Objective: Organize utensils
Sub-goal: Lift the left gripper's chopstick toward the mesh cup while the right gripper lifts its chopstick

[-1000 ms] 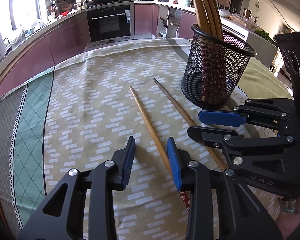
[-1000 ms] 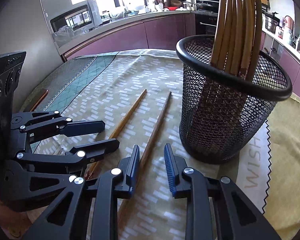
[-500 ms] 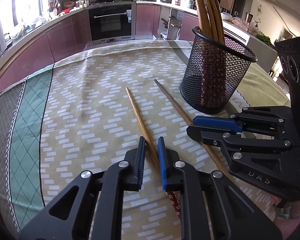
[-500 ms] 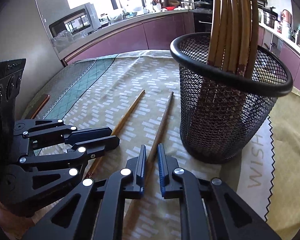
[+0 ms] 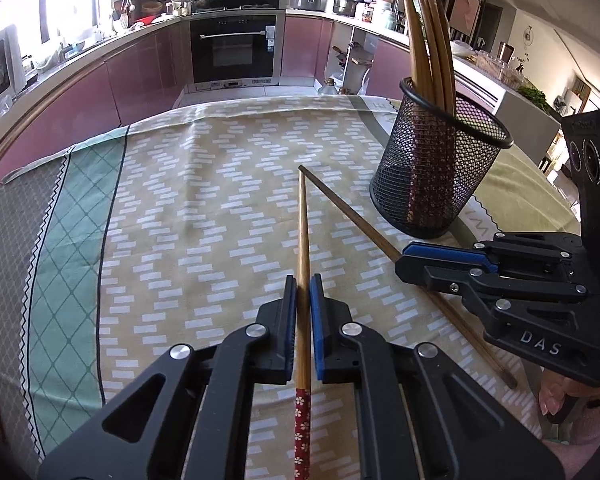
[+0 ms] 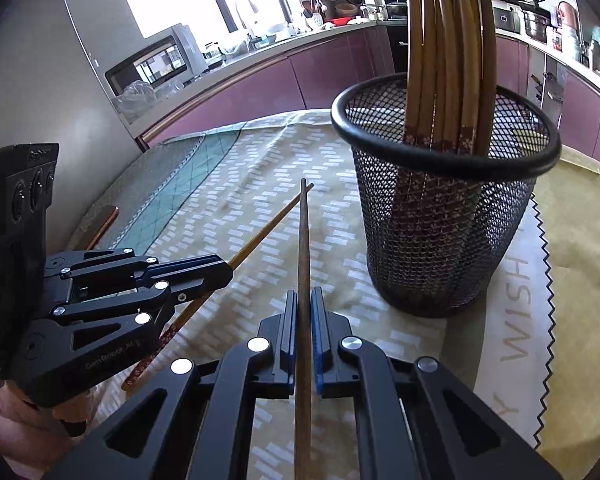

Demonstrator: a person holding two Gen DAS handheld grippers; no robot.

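With both sets of tongs pressed together, each pinches one chopstick. The left gripper (image 5: 303, 304) clamps the lighter chopstick (image 5: 302, 232) between its blue pads, above the red flowered handle end. The right gripper (image 6: 304, 312) clamps the darker chopstick (image 6: 303, 248) in the same manner.

Clearance:
- Both chopstick tips point away from the grippers over the patterned tablecloth (image 5: 204, 216), and the two tips converge near each other.
- The mesh utensil holder (image 6: 448, 240) stands upright just right of the darker chopstick, apart from it, on the cloth's plain band with the zigzag border.
- Open cloth extends left of the lighter chopstick to the green diamond border, where the table edge falls away toward the kitchen cabinets (image 5: 112, 80).
- The two grippers sit side by side, near one another but apart.

Count:
- Two chopsticks gripped, one per gripper.
- One holder, containing a bundle of upright chopsticks (image 6: 448, 52); roughly six, exact number not resolvable.

View differences:
- Only the left wrist view shows the oven (image 5: 234, 52).
- Only the right wrist view shows the microwave (image 6: 156, 60), the window, and the "WISH" lettering on the cloth.
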